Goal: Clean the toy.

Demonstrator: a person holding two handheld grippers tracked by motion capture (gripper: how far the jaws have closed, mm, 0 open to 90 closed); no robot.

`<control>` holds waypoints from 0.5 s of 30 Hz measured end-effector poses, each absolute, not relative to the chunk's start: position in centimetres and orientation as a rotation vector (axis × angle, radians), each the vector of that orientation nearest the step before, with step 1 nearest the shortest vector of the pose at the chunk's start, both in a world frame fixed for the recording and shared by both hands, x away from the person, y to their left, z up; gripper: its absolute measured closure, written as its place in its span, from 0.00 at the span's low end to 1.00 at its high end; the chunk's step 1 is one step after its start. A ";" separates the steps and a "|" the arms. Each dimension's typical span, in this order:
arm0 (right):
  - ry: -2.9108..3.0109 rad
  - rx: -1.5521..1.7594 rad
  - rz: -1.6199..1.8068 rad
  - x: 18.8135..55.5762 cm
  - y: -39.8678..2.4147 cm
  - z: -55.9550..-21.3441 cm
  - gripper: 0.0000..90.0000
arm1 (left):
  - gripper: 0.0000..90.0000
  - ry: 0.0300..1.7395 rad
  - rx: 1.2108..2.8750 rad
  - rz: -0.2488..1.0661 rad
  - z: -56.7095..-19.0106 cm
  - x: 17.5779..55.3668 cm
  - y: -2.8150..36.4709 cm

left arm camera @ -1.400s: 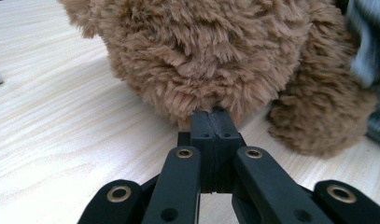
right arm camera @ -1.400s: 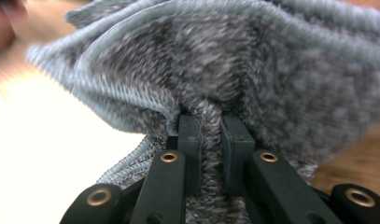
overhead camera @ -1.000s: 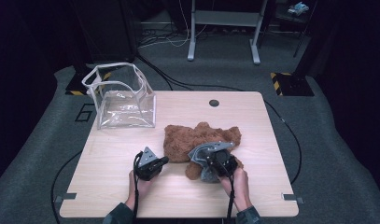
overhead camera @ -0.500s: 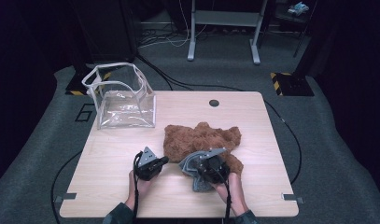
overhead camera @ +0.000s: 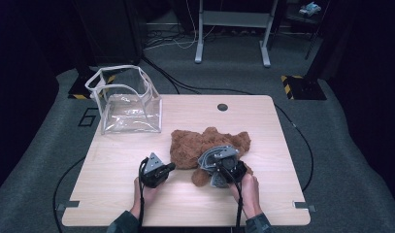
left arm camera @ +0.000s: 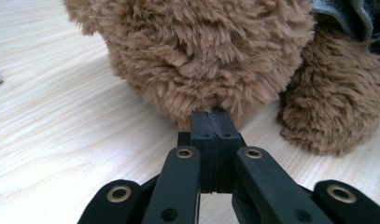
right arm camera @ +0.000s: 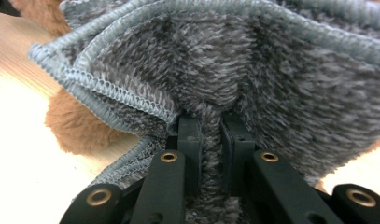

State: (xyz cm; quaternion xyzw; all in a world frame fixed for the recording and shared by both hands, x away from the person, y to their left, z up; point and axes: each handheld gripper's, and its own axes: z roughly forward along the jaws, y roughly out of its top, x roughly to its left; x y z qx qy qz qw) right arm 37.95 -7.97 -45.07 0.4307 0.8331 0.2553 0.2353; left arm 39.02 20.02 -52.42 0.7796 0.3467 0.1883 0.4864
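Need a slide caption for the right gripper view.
Right gripper pinching a fold of grey knit cloth, brown plush toy behind on the wooden table.

A clear plastic bag point(overhead camera: 129, 104) with a white rim stands open at the far left corner of the wooden tabletop point(overhead camera: 282, 145).

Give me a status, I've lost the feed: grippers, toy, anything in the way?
Left gripper shut, tips at the brown plush bear. Right gripper shut on the grey knit cloth over the bear. Clear bag stands apart, nothing blocking.
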 end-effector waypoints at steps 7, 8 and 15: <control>2.257 1.242 0.583 37.3 -9.5 -45.2 0.89 | 1.00 0.844 1.899 0.458 -52.4 39.0 20.2; 2.250 1.247 0.577 37.2 -9.9 -45.2 0.89 | 1.00 0.846 1.893 0.465 -52.4 39.0 20.1; 2.246 1.194 0.717 36.7 -9.9 -43.7 0.89 | 1.00 0.850 1.890 0.461 -52.4 39.0 20.1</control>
